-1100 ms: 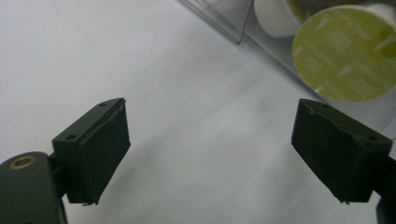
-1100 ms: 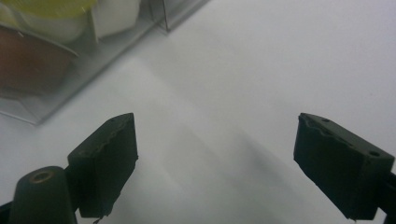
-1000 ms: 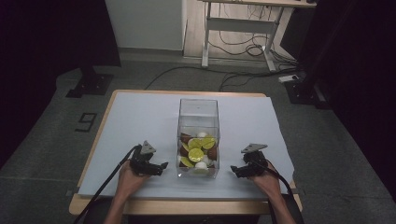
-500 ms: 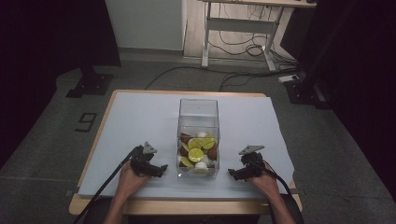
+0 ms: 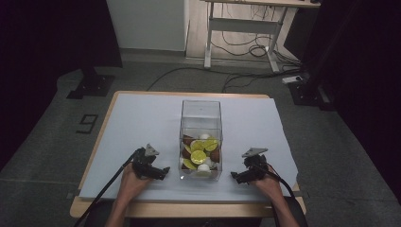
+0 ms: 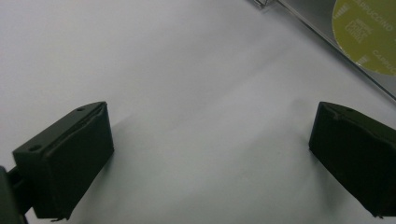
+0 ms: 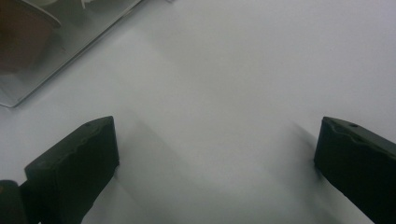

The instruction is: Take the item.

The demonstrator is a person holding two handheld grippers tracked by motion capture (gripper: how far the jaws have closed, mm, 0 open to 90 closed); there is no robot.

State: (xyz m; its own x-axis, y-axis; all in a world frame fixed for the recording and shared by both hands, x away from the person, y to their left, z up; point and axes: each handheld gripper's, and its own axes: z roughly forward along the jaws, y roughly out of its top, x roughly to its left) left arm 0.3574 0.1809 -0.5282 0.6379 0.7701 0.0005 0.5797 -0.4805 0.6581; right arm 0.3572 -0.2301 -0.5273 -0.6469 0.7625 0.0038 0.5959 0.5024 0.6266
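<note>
While resting low on the white tabletop [image 5: 142, 118], left tool [image 5: 158, 172] and right tool [image 5: 239, 176] flank the clear box [image 5: 201, 111], one at each side of its near end, both just beside it without touching. Compared with a second ago: both sets of jaws have just been opening, now spread wide, with bare white sheet between them in either gripper view. Hands much where they were, left unmoved, right barely shifted. Box unmoved too, upright at mid-tabletop, with green [image 5: 198, 156], brown [image 5: 187, 140] and white capsules [image 5: 204, 136] heaped in its near half. A green capsule lid [image 6: 369, 32] visible through the wall [image 6: 322, 32] in the left gripper view; a brown one [image 7: 21, 37] in the right gripper view.
</note>
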